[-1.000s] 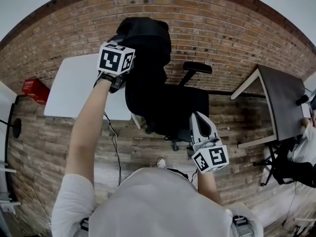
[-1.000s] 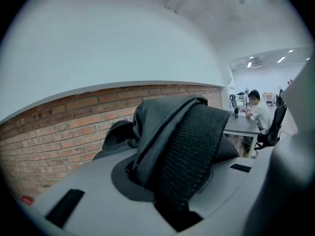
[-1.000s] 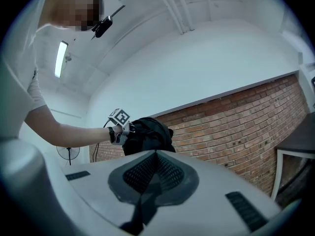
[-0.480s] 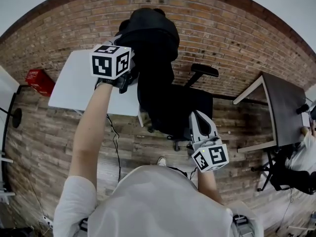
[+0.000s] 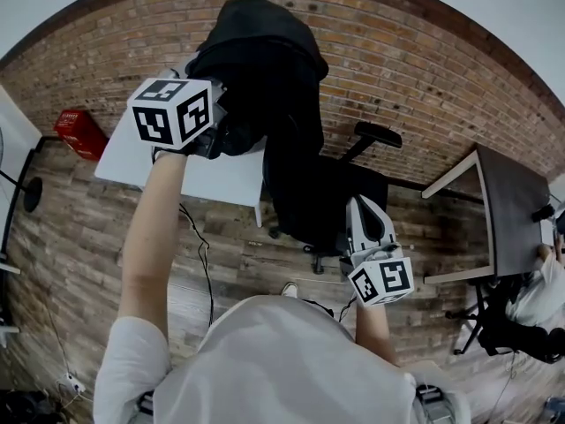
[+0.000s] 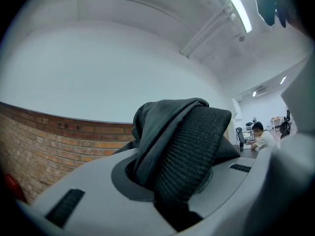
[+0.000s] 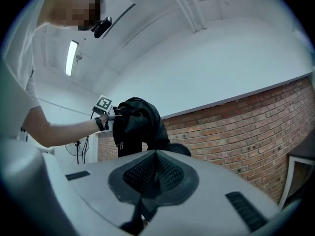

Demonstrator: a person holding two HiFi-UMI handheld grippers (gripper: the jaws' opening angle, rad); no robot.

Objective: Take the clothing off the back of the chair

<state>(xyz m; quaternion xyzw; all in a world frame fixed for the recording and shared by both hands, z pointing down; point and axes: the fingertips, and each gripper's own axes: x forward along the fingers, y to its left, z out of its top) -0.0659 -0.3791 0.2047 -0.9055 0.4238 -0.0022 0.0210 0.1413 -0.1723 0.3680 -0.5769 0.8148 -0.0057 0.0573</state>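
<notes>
The left gripper [image 5: 231,134] is clamped on the black jacket [image 5: 265,69]. Its own view shows a fold of dark cloth and a ribbed hem [image 6: 189,151] pinched between the jaws. Compared with a second ago, this gripper is higher and further left, out over the white table [image 5: 199,177]. The jacket's bunched top has risen with it and now hangs well above the office chair [image 5: 331,203]. The lower part of the cloth still trails down and to the right, toward the chair back. Black lies on black there, so I cannot tell whether it is fully free of the backrest. I judge the lift to be well along: the garment's weight seems to hang from the gripper rather than the chair, but the tail still has to clear.

The right gripper [image 5: 357,208] is near the chair's seat, on the near right. Its jaws are closed together with nothing between them, and it has barely shifted. The armrest [image 5: 378,135] stands apart from the jacket, to its right. The whole head view has also swung a little, so the table and chair sit lower and further right than before.
</notes>
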